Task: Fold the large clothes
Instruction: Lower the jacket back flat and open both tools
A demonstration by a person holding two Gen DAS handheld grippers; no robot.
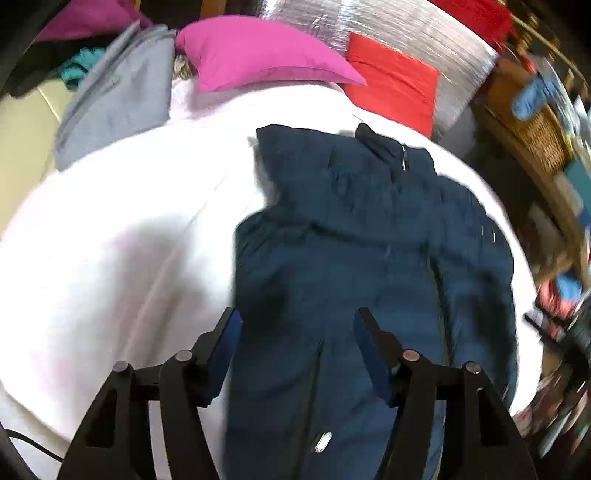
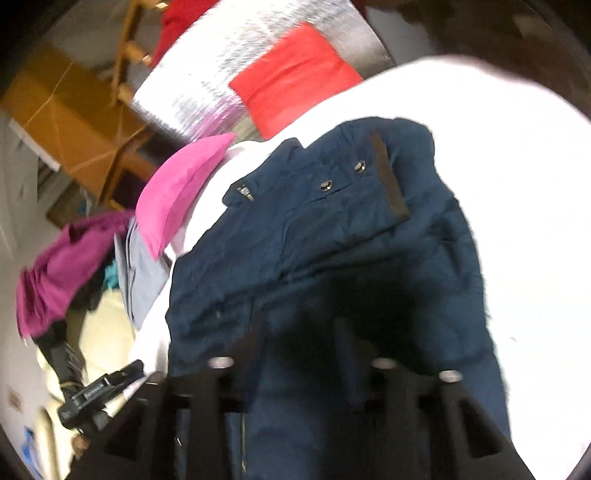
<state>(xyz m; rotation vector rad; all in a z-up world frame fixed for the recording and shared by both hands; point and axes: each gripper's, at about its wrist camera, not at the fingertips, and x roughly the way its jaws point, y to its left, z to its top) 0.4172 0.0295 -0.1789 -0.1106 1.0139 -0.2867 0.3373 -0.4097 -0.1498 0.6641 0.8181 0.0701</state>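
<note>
A navy blue jacket [image 1: 362,240] lies on a white bed sheet [image 1: 122,229], collar at the far end, one sleeve folded across its upper part. My left gripper [image 1: 297,321] is open above the jacket's lower left part, with nothing between its blue pads. The jacket also shows in the right wrist view [image 2: 325,236], with snap buttons and a brown strip near the collar. My right gripper [image 2: 303,328] hovers close over the jacket's dark middle; its fingers are blurred and stand apart with nothing between them.
A pink pillow [image 1: 266,55], a red pillow [image 1: 395,85] and a silver padded headboard [image 1: 424,33] are at the far end. A grey garment [image 1: 114,96] lies at the far left. A wicker basket [image 1: 532,129] stands at the right. A black tripod [image 2: 96,391] is left of the bed.
</note>
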